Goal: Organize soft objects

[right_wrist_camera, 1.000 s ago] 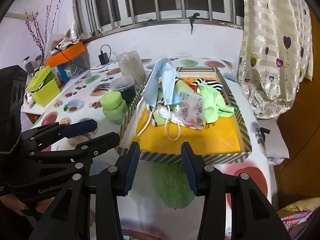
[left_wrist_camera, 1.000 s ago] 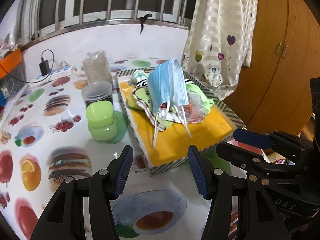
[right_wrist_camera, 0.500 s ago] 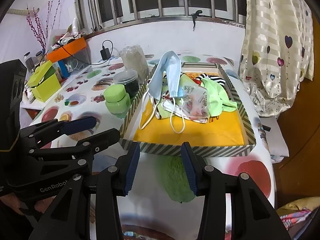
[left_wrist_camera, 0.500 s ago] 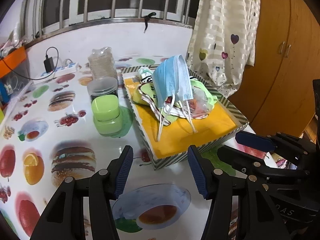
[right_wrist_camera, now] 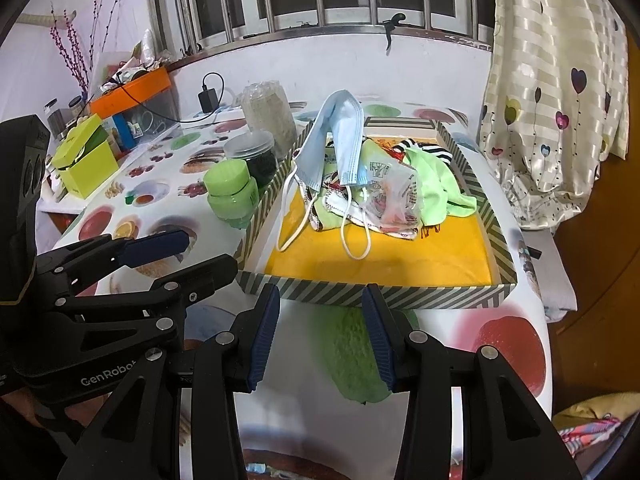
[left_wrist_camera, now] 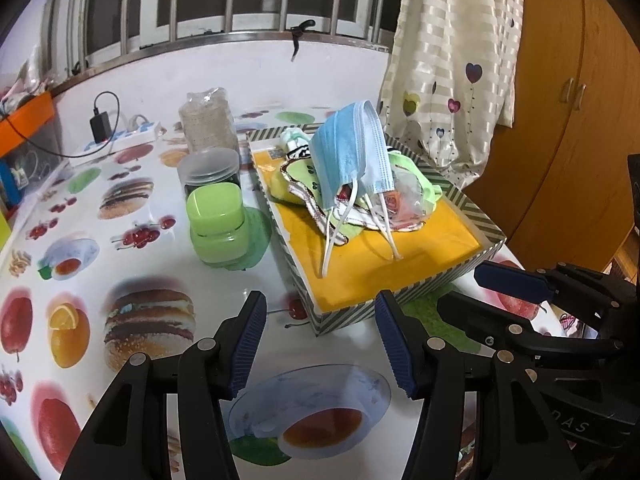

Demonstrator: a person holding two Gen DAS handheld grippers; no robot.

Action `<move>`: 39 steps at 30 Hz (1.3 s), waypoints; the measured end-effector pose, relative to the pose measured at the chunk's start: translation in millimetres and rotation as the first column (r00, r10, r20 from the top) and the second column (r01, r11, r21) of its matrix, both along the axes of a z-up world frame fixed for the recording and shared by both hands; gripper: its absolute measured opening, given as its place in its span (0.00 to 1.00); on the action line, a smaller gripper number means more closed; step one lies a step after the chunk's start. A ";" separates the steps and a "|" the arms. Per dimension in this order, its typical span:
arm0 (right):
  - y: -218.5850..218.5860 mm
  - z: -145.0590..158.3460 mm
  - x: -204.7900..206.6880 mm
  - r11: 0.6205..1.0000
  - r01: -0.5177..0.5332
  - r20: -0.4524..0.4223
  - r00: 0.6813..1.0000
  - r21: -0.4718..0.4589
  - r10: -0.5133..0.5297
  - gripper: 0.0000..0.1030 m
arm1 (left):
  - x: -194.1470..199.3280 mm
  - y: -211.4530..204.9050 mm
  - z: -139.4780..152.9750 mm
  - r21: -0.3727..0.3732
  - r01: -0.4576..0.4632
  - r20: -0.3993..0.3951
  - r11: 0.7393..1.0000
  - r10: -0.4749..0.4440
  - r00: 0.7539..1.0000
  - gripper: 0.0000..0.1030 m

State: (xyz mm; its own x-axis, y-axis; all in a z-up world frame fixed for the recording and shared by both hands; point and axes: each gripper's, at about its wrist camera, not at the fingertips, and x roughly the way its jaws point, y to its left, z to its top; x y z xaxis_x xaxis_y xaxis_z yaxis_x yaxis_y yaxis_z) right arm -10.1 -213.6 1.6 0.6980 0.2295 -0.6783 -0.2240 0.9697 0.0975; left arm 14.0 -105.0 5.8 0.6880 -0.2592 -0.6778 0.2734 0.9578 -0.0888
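A: What did the soft things look like?

B: They were all in one messy pile [right_wrist_camera: 372, 196] inside a box [right_wrist_camera: 376, 294] with green and white stripes on its walls and a flat yellow floor. A blue face mask [left_wrist_camera: 354, 152] sat on top, folded like a little tent, with thin white loops hanging down onto the yellow. Under it lay a light green cloth [right_wrist_camera: 434, 184], a crinkly see-through bag [right_wrist_camera: 394, 200] and a bit of black and white striped cloth [right_wrist_camera: 416, 148].

A: Where was the box?

B: Right in front of the right gripper [right_wrist_camera: 320, 334], just past its tips. It was ahead of the left gripper [left_wrist_camera: 320, 344] and a little to that gripper's right.

A: Were the grippers holding anything?

B: No. Both had their fingers wide apart with nothing between them. The fingers [left_wrist_camera: 246, 344] were black with bumpy blue pads.

A: What else was there?

B: A shiny table cover [left_wrist_camera: 80, 240] with pictures of burgers and fruit. Ahead and left of the left gripper stood a smooth green jar [left_wrist_camera: 218, 222] with a squarish lid. Behind it was a round clear tub [left_wrist_camera: 210, 170] full of dark stuff. A fuzzy green cloth [right_wrist_camera: 354, 356] lay flat between the right gripper's fingers, poking out from under the box
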 end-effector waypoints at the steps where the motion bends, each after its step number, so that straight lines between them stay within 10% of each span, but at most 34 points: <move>1: 0.1 -0.1 -0.1 1.000 0.000 0.000 1.000 0.000 0.000 0.43 | -0.1 0.1 0.1 0.000 0.000 0.001 1.000 0.000 1.000 0.54; 39: 0.9 -2.5 2.3 1.000 -0.001 -0.007 1.000 -0.002 0.001 0.43 | 1.3 0.8 -2.3 0.003 -0.005 -0.005 1.000 0.005 1.000 0.54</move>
